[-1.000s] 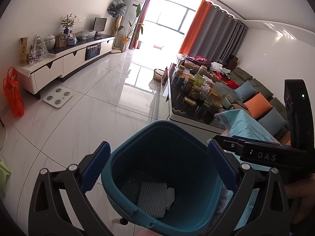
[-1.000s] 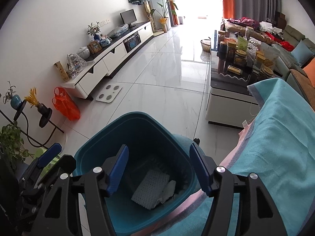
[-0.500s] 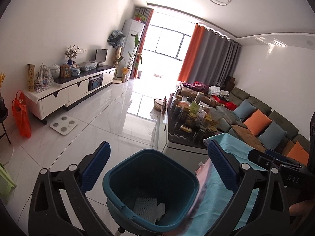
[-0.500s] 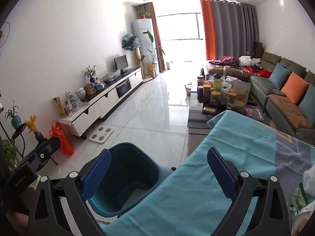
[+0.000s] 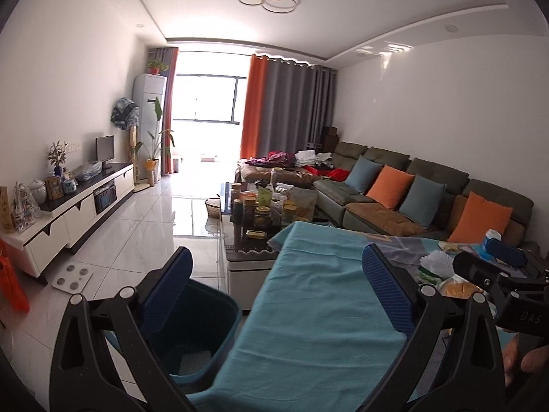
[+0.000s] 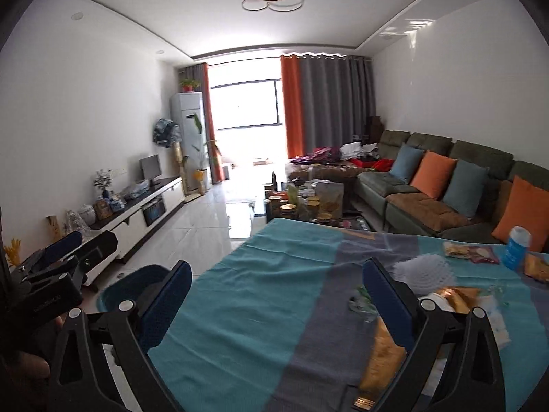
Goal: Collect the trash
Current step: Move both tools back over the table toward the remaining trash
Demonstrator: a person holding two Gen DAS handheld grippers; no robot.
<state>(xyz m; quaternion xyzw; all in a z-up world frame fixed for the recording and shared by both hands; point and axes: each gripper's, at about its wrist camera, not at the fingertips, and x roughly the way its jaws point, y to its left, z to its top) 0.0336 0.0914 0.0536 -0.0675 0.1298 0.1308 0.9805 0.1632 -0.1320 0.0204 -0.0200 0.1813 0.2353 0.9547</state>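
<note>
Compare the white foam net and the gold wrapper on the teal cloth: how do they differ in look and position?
The white foam net is pale, ribbed and puffed up; the gold wrapper is shiny, flat and long. The white foam net lies farther from the camera, clear of the right claw; the gold wrapper lies nearer, partly hidden by its finger. Both rest on the teal cloth.

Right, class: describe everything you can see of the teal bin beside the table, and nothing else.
The teal bin looks like smooth, dark teal plastic, with a rounded rim and open top, no lid in view. It stands upright on the pale tiled floor, at the near left edge of the table's turquoise cloth, which hides part of its rim. Inside, on the bottom, lies a pale, dimpled sheet. From the right wrist view only part of its rim shows. No gripper touches it.
</note>
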